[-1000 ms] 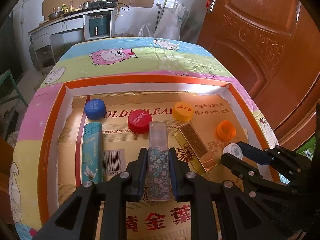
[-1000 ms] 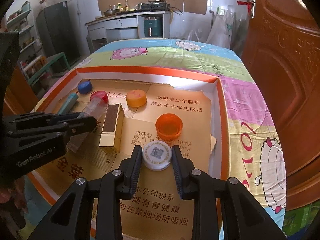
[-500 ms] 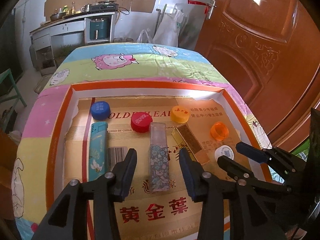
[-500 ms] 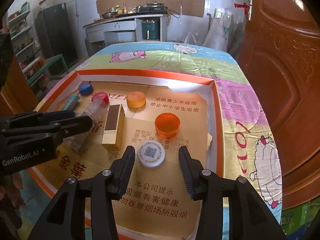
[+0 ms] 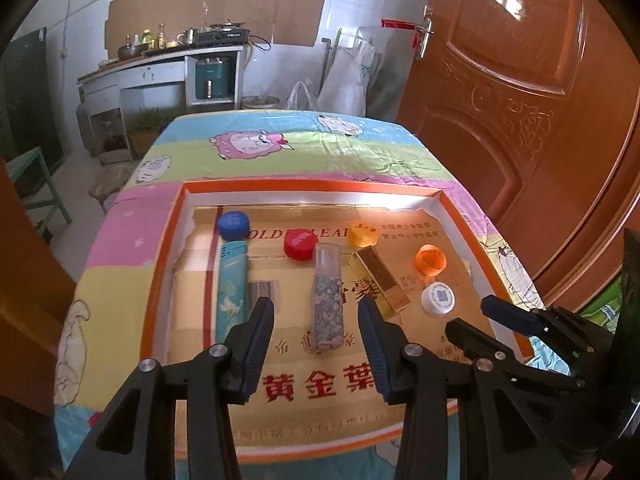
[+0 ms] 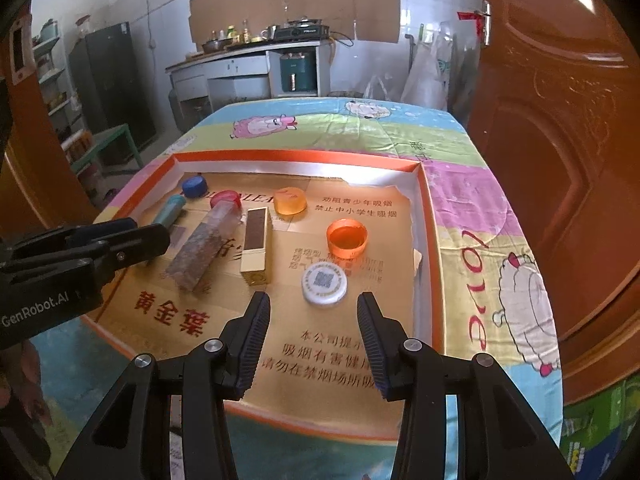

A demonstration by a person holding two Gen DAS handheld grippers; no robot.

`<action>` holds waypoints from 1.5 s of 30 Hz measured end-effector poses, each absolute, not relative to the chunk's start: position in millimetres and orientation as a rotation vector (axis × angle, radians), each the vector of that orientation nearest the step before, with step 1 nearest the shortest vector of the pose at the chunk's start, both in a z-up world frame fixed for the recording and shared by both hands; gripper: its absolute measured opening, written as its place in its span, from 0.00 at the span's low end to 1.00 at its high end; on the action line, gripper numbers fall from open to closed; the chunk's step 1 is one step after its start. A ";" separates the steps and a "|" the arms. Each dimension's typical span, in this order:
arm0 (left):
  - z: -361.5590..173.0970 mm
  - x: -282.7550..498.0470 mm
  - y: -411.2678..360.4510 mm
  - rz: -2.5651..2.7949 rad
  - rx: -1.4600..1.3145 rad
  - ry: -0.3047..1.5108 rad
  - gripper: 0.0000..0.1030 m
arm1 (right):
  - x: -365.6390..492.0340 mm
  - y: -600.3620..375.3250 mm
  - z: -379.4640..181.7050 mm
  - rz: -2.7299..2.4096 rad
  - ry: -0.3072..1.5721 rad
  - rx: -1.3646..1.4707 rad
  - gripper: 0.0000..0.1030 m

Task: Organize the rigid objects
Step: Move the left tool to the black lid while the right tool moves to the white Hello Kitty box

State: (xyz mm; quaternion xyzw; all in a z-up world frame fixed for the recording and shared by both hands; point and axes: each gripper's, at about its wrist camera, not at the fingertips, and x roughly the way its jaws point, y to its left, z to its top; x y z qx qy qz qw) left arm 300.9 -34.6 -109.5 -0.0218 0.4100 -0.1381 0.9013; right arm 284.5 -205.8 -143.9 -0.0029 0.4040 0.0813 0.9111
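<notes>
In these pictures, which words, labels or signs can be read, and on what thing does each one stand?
"GenRobot.AI": on the left gripper body.
"黄金葉": large red characters on the tray liner.
"OLD" and "LEA": on the liner, letters between hidden by the red cap.
"本公司提示": liner, near side.
QR code: white cap, unreadable.
Barcode digits beside the lighter: too small.

Glossy printed cardboard tray [image 5: 456, 216], gold liner creased, torn at edge. Smooth plastic caps: blue cap [image 5: 233, 225], red cap [image 5: 300, 243], translucent orange cap [image 6: 346, 238], white cap [image 6: 324, 283] under paper label. Clear plastic tube [image 5: 327, 292], speckled fill. Glossy teal lighter [image 5: 231, 284]. Shiny gold box [image 6: 256, 245]. Cartoon cotton cloth [image 6: 472, 204], wrinkled. Varnished wooden door [image 5: 520, 92]. Matt black plastic left gripper [image 5: 316, 318], ribbed pads.
</notes>
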 end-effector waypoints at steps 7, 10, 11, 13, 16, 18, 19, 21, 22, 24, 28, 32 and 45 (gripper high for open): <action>-100.5 272.6 -26.5 -0.252 -0.049 0.805 0.42 | 256.2 -200.4 -128.9 0.153 0.803 0.017 0.45; -97.9 261.0 -21.1 -0.240 -0.058 0.793 0.42 | 244.5 -199.4 -124.8 0.146 0.796 0.027 0.45; -96.8 256.0 -19.3 -0.238 -0.062 0.789 0.42 | 240.4 -198.9 -123.8 0.143 0.795 0.031 0.45; -95.2 248.0 -16.5 -0.232 -0.065 0.783 0.42 | 231.1 -197.7 -122.3 0.140 0.792 0.039 0.45; -92.7 235.5 -14.0 -0.227 -0.063 0.768 0.42 | 219.9 -194.8 -119.6 0.137 0.787 0.043 0.45; -91.7 226.9 -12.2 -0.227 -0.064 0.763 0.42 | 213.6 -194.5 -117.6 0.134 0.784 0.046 0.45; -91.5 222.7 -11.3 -0.228 -0.066 0.762 0.42 | 209.4 -194.2 -116.4 0.133 0.782 0.048 0.45; -91.2 216.6 -10.4 -0.229 -0.067 0.760 0.42 | 203.1 -193.5 -114.9 0.132 0.779 0.052 0.45; -91.2 213.3 -9.9 -0.229 -0.068 0.758 0.42 | 200.0 -192.8 -114.3 0.132 0.778 0.052 0.45; -90.5 206.1 -8.7 -0.230 -0.067 0.753 0.42 | 193.8 -192.4 -113.5 0.127 0.778 0.054 0.45; -89.0 191.5 -7.2 -0.233 -0.073 0.742 0.42 | 180.7 -188.9 -112.6 0.126 0.778 0.051 0.45; -89.3 176.8 -6.1 -0.244 -0.071 0.739 0.42 | 168.4 -185.9 -110.8 0.129 0.776 0.054 0.45; -92.0 140.1 -2.0 -0.255 -0.070 0.731 0.42 | 136.7 -184.5 -109.0 0.110 0.766 0.058 0.45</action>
